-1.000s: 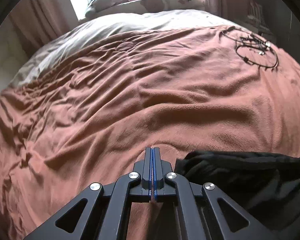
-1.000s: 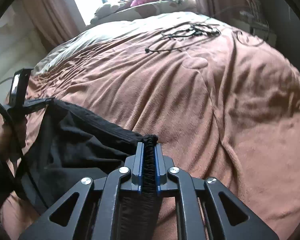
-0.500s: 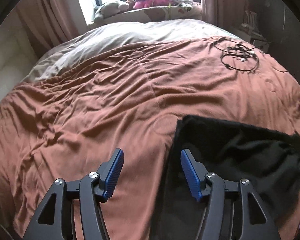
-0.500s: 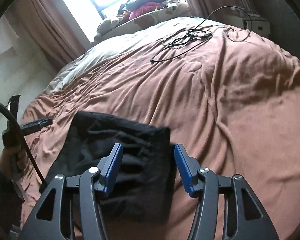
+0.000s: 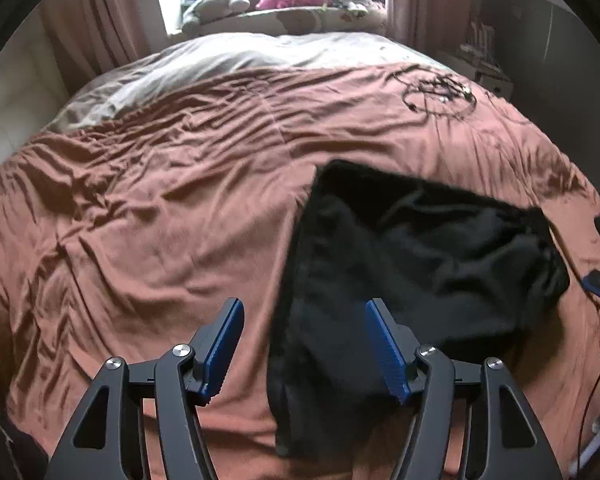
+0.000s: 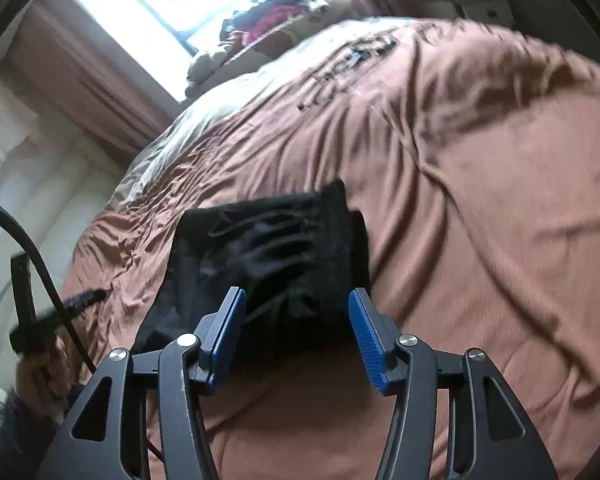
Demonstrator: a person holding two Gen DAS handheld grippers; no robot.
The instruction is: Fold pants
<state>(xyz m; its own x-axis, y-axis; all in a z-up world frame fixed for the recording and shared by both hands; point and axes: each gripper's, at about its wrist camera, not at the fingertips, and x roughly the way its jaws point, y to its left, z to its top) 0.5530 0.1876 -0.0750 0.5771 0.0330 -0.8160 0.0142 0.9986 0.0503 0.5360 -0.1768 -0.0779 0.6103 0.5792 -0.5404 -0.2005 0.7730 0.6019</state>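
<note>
Black pants [image 5: 420,248] lie folded into a compact bundle on the rust-brown blanket [image 5: 160,220]. My left gripper [image 5: 304,306] hovers above their left edge. Its jaws are opening, and the blue pads touch no cloth. In the right wrist view the same pants [image 6: 268,248] lie just beyond my right gripper [image 6: 297,293], which is open, raised off the cloth and holding nothing. The left gripper's body [image 6: 24,300] and the hand [image 6: 40,376] holding it show at the left edge of that view.
A tangle of black cables [image 5: 440,94] lies on the far right of the bed. Pillows and clothes [image 5: 284,0] are piled at the window behind. A white sheet [image 5: 220,60] covers the head end. Wrinkled blanket [image 6: 480,200] spreads right of the pants.
Both grippers were shut on the pants' edge a second ago. They have let go, opened wide and drawn back. The pants now lie flat on the blanket.
</note>
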